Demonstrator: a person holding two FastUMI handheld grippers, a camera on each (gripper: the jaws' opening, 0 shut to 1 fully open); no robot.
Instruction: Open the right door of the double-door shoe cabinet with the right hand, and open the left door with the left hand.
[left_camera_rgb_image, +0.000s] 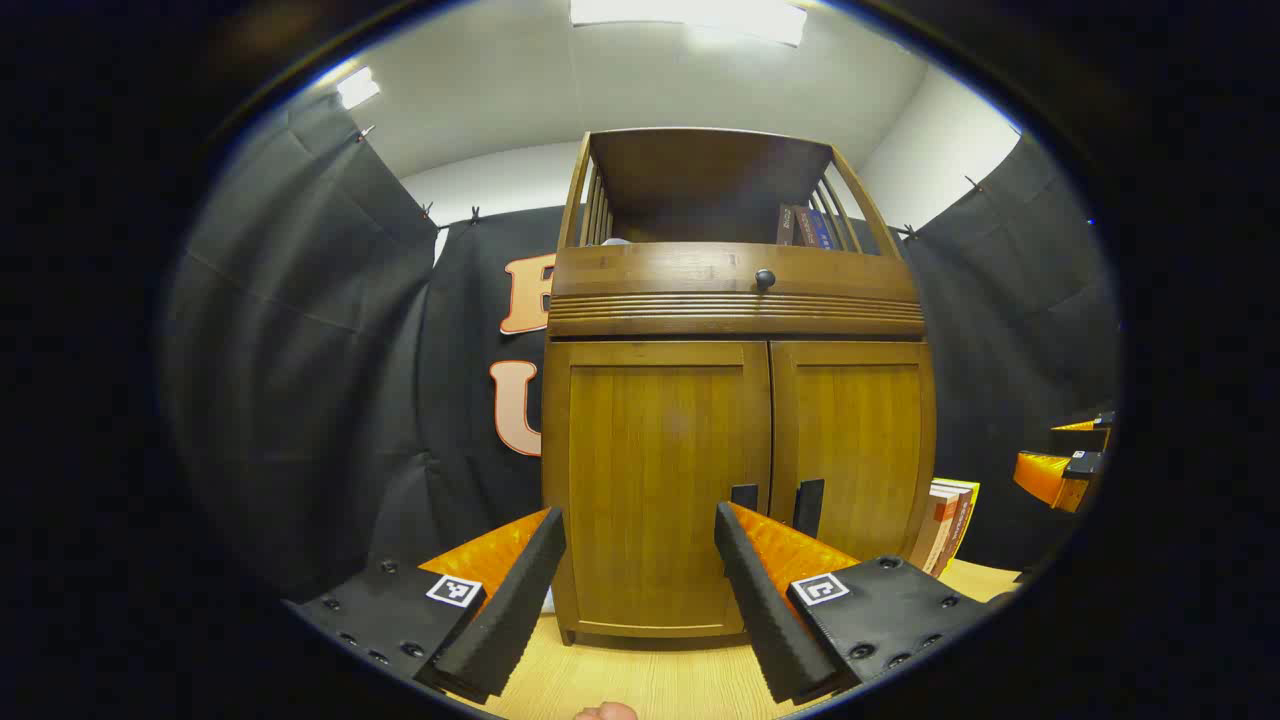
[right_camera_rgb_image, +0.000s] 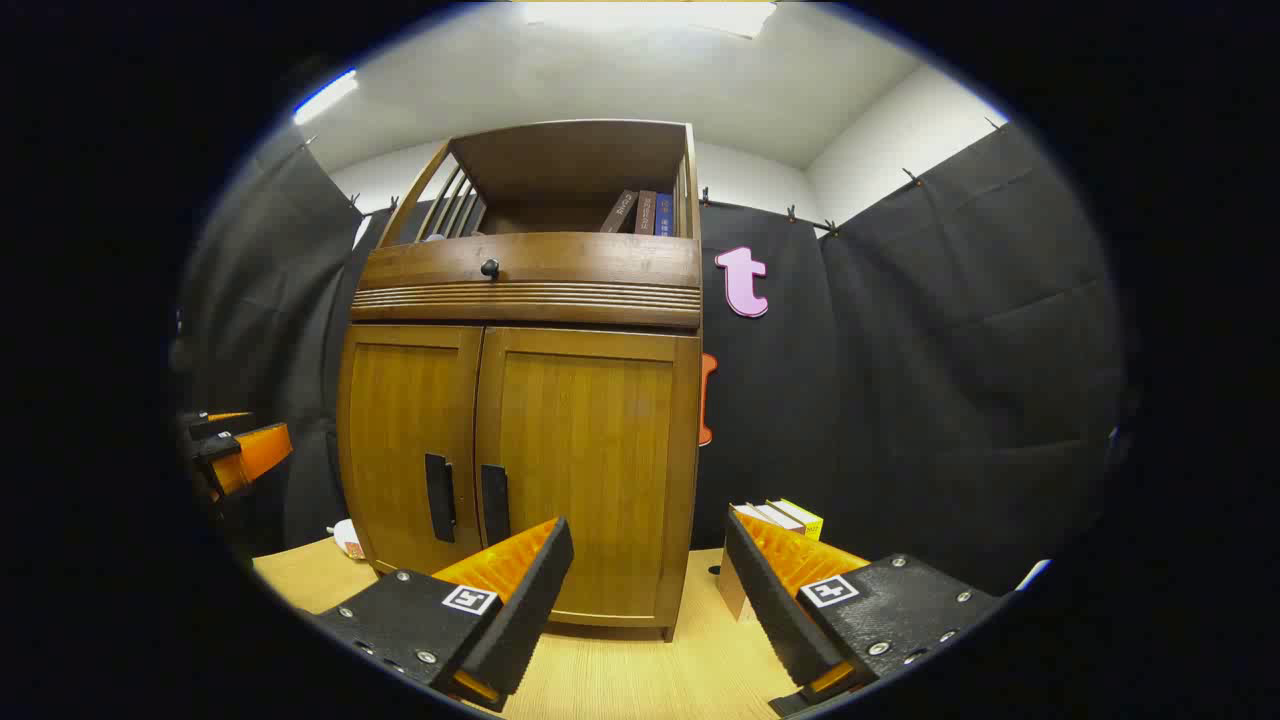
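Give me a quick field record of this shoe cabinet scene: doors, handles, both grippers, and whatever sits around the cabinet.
cabinet: wooden shoe cabinet on a light wooden surface
right door: shut
left door: shut
handles: two dark vertical handles beside the centre seam
drawer knob: dark, round
top shelf: books leaning at its right end
left gripper: open, facing the left door, touching nothing
right gripper: open, facing the cabinet's right edge, touching nothing
beside cabinet: books on its right
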